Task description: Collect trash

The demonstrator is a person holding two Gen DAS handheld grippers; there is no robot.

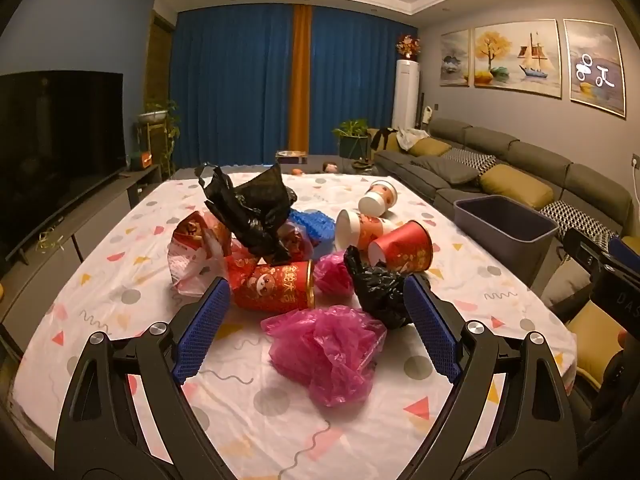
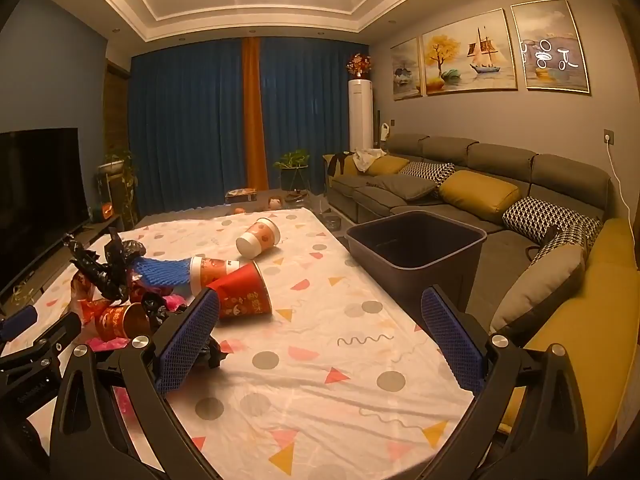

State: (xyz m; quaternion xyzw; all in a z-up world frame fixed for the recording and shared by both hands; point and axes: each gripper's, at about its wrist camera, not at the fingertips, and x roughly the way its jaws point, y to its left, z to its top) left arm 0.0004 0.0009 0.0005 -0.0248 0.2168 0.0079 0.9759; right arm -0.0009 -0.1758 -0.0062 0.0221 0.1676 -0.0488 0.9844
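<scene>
With nothing held, left gripper (image 1: 316,320) and right gripper (image 2: 332,340) gape wide.

Not much readable here. The red can (image 1: 274,286) lying on its side has big gold Chinese characters down its side, looks like 金蛇大吉, next to a cartoon figure. The red paper cup (image 2: 242,294) has gold characters too, too blurry to make out. The black device (image 1: 618,300) at the right edge shows "DAS", cut off.
</scene>
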